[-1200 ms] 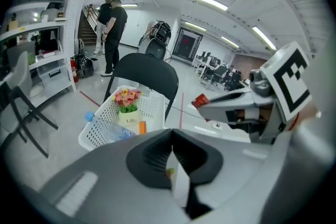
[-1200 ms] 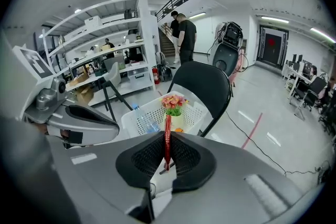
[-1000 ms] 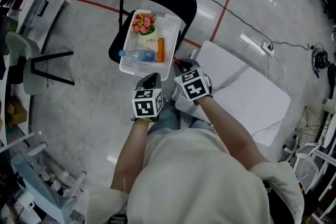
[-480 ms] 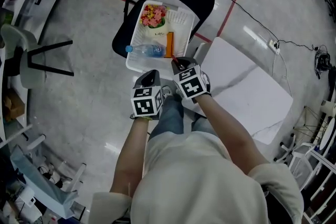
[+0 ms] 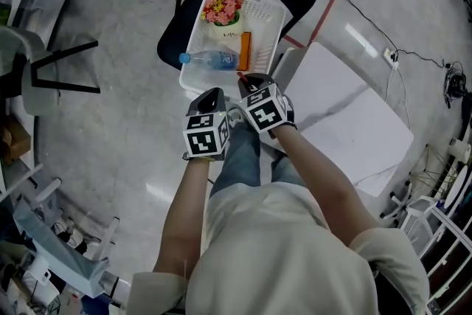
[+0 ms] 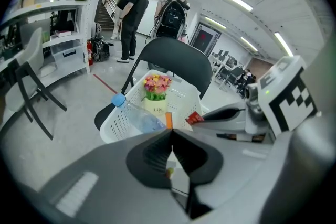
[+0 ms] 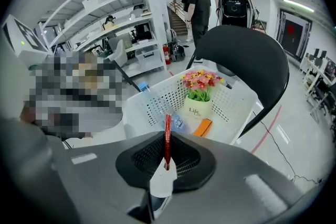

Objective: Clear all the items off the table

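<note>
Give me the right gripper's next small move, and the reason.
Probably ease the right gripper forward until it is over the white basket, before any release. Its jaws are shut on a thin red item, and the basket just ahead already holds the flower pot and bottle.

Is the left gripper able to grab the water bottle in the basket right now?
Probably yes. The water bottle lies uncovered in the open-topped basket, just ahead of the left gripper, with nothing between them. Its jaws are shut, so they must open first.
</note>
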A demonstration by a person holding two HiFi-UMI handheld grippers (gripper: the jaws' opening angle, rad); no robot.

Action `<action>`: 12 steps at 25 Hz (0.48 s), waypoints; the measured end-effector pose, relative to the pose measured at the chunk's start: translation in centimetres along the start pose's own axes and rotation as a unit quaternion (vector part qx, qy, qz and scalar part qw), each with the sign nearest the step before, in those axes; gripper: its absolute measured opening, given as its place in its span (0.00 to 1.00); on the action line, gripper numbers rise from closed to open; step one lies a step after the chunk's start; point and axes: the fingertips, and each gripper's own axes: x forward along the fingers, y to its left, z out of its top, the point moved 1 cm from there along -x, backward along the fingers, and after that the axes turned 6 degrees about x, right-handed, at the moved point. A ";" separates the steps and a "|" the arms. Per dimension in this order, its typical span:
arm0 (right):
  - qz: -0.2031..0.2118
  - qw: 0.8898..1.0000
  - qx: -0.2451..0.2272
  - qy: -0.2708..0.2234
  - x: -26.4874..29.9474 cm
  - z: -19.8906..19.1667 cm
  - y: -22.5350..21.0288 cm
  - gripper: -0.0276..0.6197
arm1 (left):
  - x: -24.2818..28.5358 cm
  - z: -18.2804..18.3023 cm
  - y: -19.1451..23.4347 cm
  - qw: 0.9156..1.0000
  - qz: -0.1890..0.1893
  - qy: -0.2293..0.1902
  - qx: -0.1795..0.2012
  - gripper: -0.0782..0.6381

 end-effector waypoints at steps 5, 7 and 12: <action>0.008 1.000 -0.003 0.019 1.7 -0.8 0.6 0.08 | 0.9 -0.7 0.5 1.000 -0.001 0.011 -0.003 0.12; 0.010 1.000 -0.002 0.026 2.2 -1.1 0.8 0.08 | 1.2 -1.0 0.7 1.000 -0.002 0.015 -0.005 0.12; 0.010 0.999 -0.008 0.041 3.6 -1.8 1.0 0.08 | 1.9 -1.5 1.5 1.000 0.000 0.021 -0.007 0.12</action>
